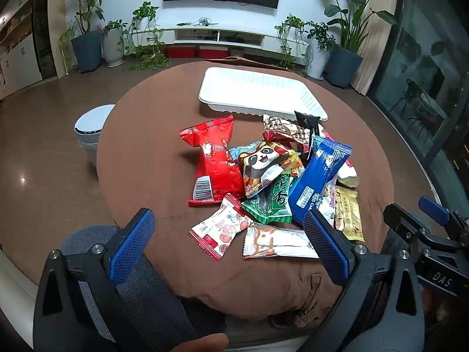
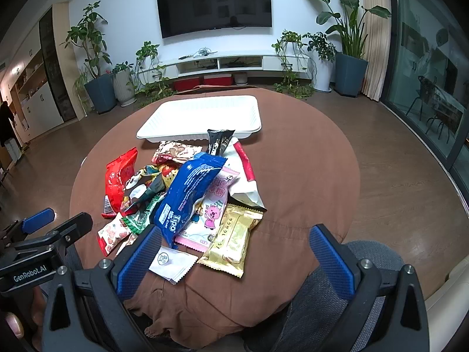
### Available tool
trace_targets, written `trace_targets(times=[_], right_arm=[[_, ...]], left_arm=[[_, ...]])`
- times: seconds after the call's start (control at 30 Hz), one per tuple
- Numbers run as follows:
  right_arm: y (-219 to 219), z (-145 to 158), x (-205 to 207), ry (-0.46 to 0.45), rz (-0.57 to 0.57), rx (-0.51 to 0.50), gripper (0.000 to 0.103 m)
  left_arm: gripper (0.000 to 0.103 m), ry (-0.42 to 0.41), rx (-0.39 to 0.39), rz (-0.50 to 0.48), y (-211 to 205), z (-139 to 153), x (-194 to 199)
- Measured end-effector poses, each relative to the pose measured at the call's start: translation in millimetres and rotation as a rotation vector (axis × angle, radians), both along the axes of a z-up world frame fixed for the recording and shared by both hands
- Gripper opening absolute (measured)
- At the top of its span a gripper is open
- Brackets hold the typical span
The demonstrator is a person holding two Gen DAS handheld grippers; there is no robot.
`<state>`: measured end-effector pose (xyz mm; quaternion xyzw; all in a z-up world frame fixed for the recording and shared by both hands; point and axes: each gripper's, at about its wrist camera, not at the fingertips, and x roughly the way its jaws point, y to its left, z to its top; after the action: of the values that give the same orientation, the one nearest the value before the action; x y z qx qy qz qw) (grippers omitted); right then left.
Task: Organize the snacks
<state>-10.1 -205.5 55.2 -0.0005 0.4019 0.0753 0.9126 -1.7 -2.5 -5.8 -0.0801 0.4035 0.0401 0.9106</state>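
A heap of snack packets lies mid-table on a brown cloth: a red bag, a panda packet, a blue Tipo pack, a green packet, a gold packet, a pink cartoon packet and a small white packet. Behind the heap sits an empty white tray. My left gripper hovers open at the near edge, nothing between its fingers. My right gripper is open too, above the near side of the heap, with nothing held.
The round table stands in a living room with a TV, potted plants and a low white cabinet behind. A white bin sits on the floor at the left. A grey chair back lies under the grippers. Glass doors run along the right.
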Motion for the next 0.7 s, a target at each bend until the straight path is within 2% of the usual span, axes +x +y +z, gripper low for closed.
trace_targets(times=[0.7], right_arm=[[1.2,-1.9,-1.0,0.007,0.003,0.0,0.103]], left_arm=[[0.103,0.002,-0.002,0.0,0.0,-0.8,-0.8]])
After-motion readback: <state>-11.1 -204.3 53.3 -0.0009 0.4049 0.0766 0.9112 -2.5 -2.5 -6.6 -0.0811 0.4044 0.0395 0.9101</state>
